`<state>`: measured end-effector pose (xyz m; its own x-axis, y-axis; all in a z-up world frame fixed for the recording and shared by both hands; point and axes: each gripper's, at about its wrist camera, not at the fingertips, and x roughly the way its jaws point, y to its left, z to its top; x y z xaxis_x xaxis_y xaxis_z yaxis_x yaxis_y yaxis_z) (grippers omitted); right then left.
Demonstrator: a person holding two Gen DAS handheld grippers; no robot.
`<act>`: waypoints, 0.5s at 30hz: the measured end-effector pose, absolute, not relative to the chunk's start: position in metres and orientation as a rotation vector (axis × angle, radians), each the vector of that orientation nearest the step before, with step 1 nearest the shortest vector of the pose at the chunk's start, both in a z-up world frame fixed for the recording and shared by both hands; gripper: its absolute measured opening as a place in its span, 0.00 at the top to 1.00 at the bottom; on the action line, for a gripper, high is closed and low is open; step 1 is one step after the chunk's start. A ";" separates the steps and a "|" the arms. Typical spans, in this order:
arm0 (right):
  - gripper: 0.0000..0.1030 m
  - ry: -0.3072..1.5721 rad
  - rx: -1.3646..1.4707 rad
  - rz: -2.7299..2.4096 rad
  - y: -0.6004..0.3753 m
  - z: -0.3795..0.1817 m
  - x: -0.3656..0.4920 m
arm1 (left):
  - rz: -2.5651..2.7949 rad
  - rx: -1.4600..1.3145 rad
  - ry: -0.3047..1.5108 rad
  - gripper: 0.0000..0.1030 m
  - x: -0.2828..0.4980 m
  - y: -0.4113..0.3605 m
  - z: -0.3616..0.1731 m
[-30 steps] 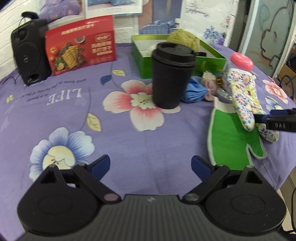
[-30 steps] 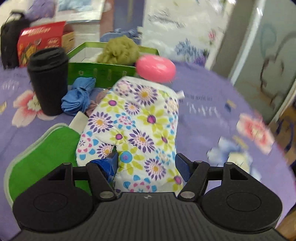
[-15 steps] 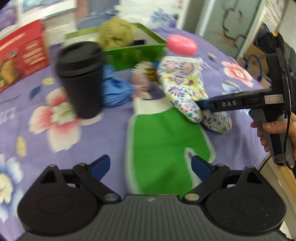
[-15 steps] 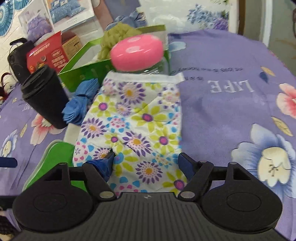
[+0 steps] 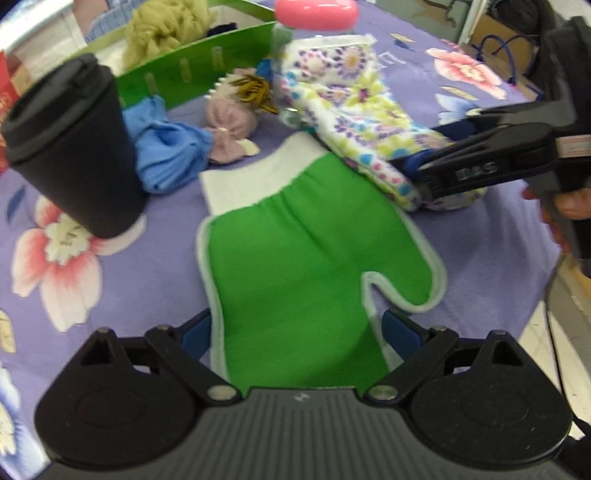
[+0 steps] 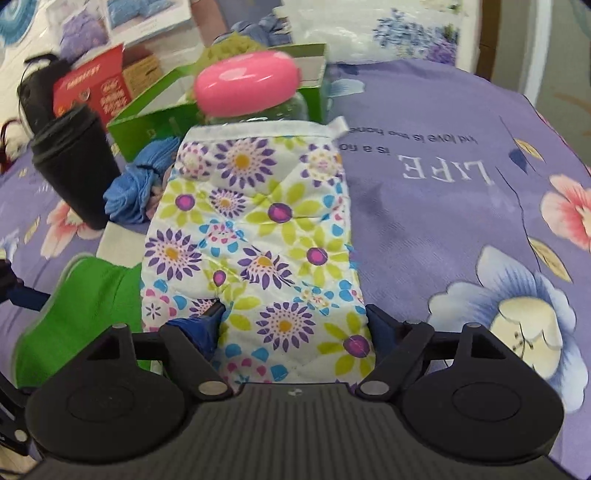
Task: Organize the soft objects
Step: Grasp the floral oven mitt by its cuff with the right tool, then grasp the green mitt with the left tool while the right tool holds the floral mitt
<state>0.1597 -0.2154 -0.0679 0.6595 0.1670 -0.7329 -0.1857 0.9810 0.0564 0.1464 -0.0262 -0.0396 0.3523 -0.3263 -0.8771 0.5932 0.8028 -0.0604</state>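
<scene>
A: Left wrist view first. What's the left gripper [image 5: 297,334] doing?

B: Jaws spread wide, nothing pinched. The green mitt [image 5: 306,258] lies flat on the purple flowered cloth [image 5: 480,266], fingertip end running in between the two blue pads — whether the pads touch the fabric I can't tell.

A: Other soft items?

B: Floral mitt [image 5: 354,107] lies just beyond the green one, overlapping its white cuff corner. Blue cloth [image 5: 166,155] is bunched against the black cup [image 5: 70,147]. Pink fabric lump [image 5: 229,129] sits beside the blue cloth, in front of the green box [image 5: 192,74], which has olive yarn [image 5: 166,26] in it. A pink-lidded jar [image 5: 316,13] stands at the floral mitt's cuff.

A: Right tool visible there?

B: Yes, the right gripper [image 5: 413,173] comes in from the right edge, tips at the floral mitt's near end, a hand [image 5: 572,206] on the handle.

A: Right wrist view?

B: Right gripper [image 6: 293,325] jaws are opening. Floral mitt [image 6: 255,236] lies between them — left pad [image 6: 199,328] sits in the thumb notch, right pad clear of the edge, so not clamped. Green mitt [image 6: 81,306] is at lower left, partly under the floral one. Black cup [image 6: 74,170], blue cloth [image 6: 133,188], green box [image 6: 155,125] and jar [image 6: 247,85] are behind.
</scene>
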 end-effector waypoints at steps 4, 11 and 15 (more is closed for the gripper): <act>0.30 0.834 -0.050 0.223 -0.216 -0.071 0.167 | -0.594 0.337 1.043 0.07 0.143 -0.036 -0.046; 0.23 0.764 -0.044 0.207 -0.218 -0.081 0.162 | -0.582 0.349 1.019 0.07 0.141 -0.037 -0.050; 0.23 0.752 -0.044 0.175 -0.217 -0.079 0.159 | -0.578 0.357 1.017 0.07 0.138 -0.037 -0.049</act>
